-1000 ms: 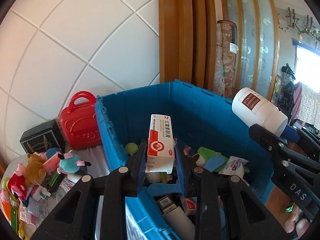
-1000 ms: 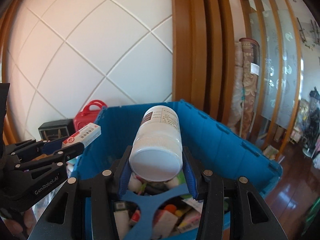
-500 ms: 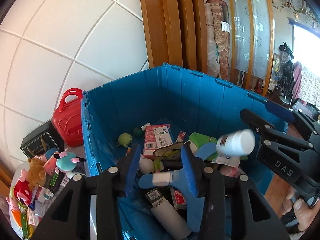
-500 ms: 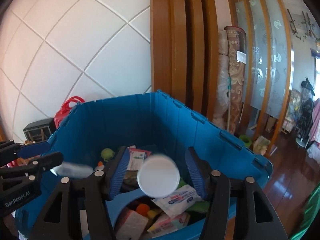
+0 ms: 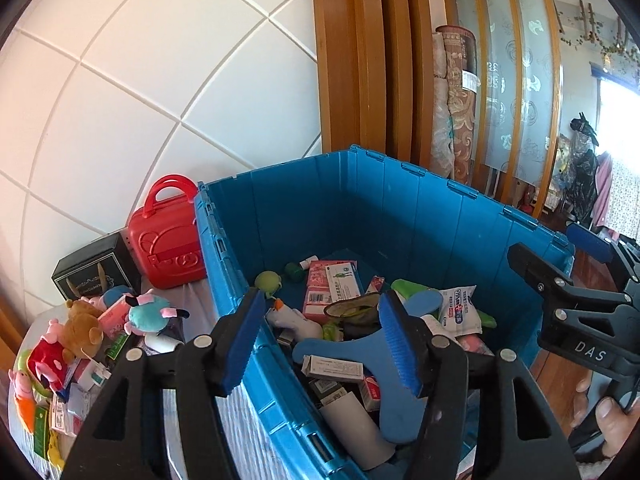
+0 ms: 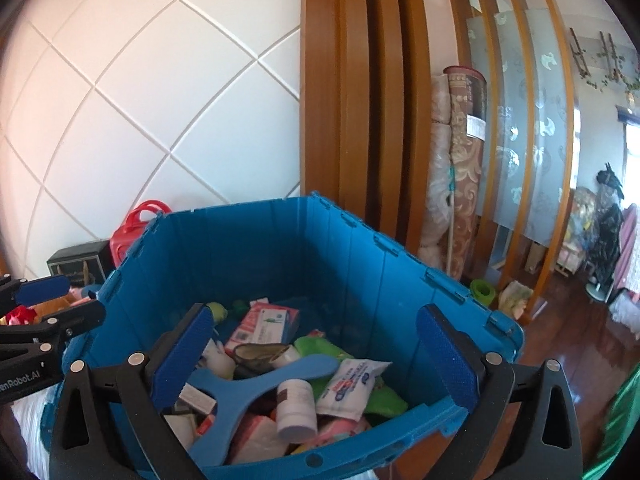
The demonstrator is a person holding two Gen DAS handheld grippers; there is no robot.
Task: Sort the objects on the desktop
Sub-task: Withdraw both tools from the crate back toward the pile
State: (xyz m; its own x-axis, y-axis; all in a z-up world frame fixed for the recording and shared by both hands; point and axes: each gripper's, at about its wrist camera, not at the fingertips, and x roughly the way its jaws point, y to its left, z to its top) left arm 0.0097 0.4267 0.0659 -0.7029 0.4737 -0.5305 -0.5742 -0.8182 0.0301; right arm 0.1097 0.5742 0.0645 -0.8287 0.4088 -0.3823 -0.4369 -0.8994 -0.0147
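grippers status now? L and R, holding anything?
Left gripper: jaws opening, nothing between them, above the blue crate.
Right gripper: jaws opening wide, empty; white bottle lies in the crate.

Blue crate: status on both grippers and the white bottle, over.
Left gripper and right gripper opening, nothing between the jaws. White bottle lies in the blue crate. Nothing in the way.

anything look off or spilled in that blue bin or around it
Nothing is spilled or broken. The blue bin holds a loose jumble: a white bottle lies among boxes and a white packet. Left of the bin, plush toys lie heaped on the table. Both grippers, left and right, are opening, with nothing between the jaws.
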